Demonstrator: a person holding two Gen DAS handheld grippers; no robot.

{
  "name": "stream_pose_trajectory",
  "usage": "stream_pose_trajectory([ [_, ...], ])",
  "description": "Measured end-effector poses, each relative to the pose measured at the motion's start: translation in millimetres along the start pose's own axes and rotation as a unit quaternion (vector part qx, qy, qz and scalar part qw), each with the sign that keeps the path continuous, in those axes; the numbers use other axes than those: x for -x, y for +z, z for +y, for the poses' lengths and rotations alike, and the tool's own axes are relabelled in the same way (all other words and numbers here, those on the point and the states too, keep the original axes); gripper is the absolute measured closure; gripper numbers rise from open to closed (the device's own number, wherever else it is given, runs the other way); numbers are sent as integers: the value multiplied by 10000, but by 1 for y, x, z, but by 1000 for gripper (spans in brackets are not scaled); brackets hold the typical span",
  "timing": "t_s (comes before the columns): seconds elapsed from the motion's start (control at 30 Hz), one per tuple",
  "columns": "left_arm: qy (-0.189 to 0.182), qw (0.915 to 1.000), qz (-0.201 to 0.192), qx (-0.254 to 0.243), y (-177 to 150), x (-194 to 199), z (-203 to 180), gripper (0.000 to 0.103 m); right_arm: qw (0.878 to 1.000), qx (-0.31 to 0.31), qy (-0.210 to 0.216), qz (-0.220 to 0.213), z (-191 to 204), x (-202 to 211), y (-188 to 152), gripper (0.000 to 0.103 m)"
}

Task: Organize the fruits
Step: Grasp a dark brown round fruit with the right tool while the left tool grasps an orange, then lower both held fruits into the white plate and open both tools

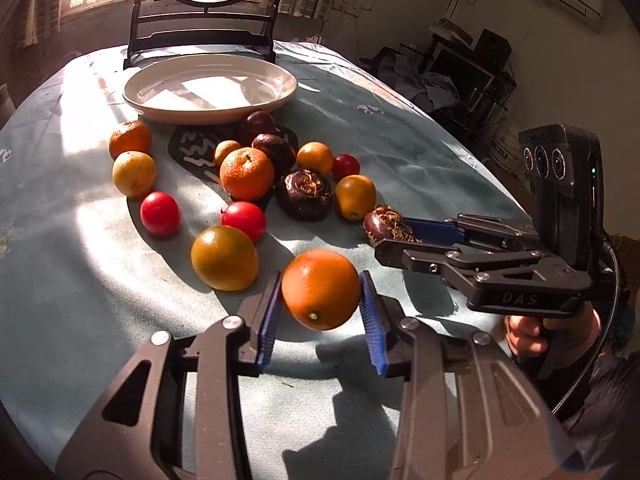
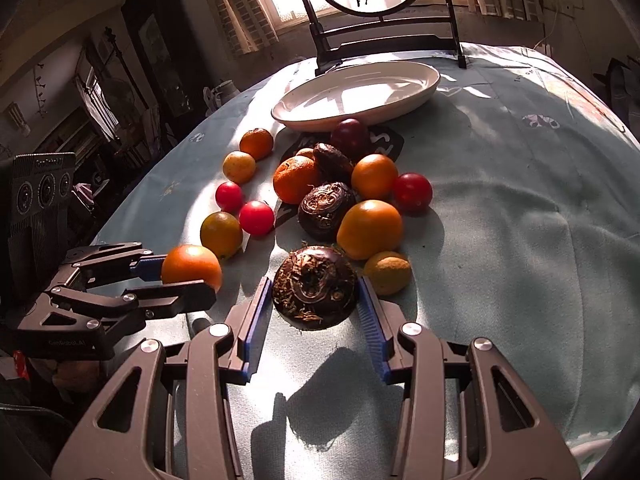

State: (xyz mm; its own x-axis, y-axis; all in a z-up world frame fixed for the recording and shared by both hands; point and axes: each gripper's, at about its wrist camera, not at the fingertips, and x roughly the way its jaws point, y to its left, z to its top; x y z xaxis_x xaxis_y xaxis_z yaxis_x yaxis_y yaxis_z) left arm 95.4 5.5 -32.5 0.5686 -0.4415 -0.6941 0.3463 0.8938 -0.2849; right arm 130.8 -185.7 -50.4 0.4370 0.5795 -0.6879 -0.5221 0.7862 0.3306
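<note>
Left tongs (image 1: pixel 320 304) clamp an orange (image 1: pixel 320 289); right tongs (image 2: pixel 316 300) grip a dark bulb (image 2: pixel 315 286). Beyond both, plate (image 1: pixel 210 110) bare, other fruit loose on desk (image 1: pixel 400 160). Sorting barely begun.

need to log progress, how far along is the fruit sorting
Barely started: the white plate is empty. In hand: the left tool is closed on an orange, and the right tool grips a dark water chestnut. Left: the other oranges, red fruits and chestnuts, all lying loose on the tablecloth.
</note>
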Motion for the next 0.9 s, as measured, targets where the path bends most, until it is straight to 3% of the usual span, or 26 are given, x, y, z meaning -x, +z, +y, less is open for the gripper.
stream_pose_trajectory([
  [0.13, 286, 9988, -359, -149, 46, 9, 18, 65, 9989, -12, 164, -441, 0, 12, 37, 59],
  [0.3, 818, 9951, -547, 11, 123, -20, 61, 65, 9962, 154, -327, -796, -14, -15, 107, 59],
  [0.37, 1033, 9935, -435, 190, 146, -44, 83, 65, 9956, 131, -597, -716, -25, -40, 134, 59],
  [0.5, 1154, 9910, -179, 652, 169, -83, 123, 65, 9966, 113, -747, -315, -41, -91, 171, 59],
  [0.7, 1215, 9880, 165, 941, 174, -112, 147, 65, 9951, 193, -883, 389, -49, -142, 186, 59],
  [0.73, 1217, 9880, 134, 942, 173, -111, 147, 57, 9952, 189, -854, 441, -49, -145, 186, 57],
  [0.77, 1275, 9876, 68, 909, 173, -106, 145, 38, 9952, 193, -848, 444, -47, -145, 186, 55],
  [0.8, 1368, 9868, -48, 868, 172, -99, 142, 25, 9954, 210, -849, 392, -46, -141, 185, 55],
  [0.9, 1506, 9855, -357, 696, 169, -72, 130, 10, 9971, 187, -713, 190, -43, -118, 180, 55],
])
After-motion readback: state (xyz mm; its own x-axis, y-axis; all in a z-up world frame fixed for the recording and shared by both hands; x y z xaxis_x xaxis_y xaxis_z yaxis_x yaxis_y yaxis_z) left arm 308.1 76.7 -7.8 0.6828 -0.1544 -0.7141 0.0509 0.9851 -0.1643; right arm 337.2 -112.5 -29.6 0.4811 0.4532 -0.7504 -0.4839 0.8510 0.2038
